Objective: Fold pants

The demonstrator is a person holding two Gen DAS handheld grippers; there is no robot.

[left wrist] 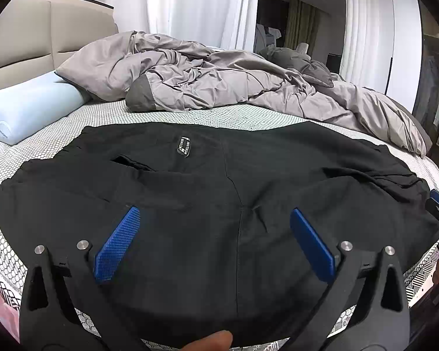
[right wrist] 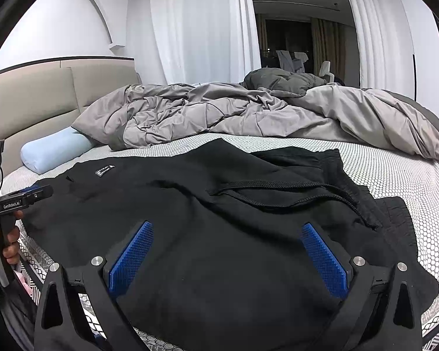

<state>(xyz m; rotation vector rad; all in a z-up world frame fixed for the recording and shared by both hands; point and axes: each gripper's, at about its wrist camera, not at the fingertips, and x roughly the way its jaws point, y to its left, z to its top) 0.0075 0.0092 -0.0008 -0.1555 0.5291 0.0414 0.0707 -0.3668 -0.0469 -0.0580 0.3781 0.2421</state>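
Patterned mattress, black pants spread flat

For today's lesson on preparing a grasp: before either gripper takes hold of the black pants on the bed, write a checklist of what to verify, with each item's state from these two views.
1. Left gripper jaws apart, nothing held: ok.
2. Right gripper jaws apart, nothing held: ok.
3. Pants spread on the mattress, not under the grey duvet: ok.
4. Pants lying flat: not ok; the waistband end is bunched and creased.
5. Drawstring tucked away: not ok; it lies loose across the fabric.
6. Leg hems aligned: cannot tell; the hems are not in either view.
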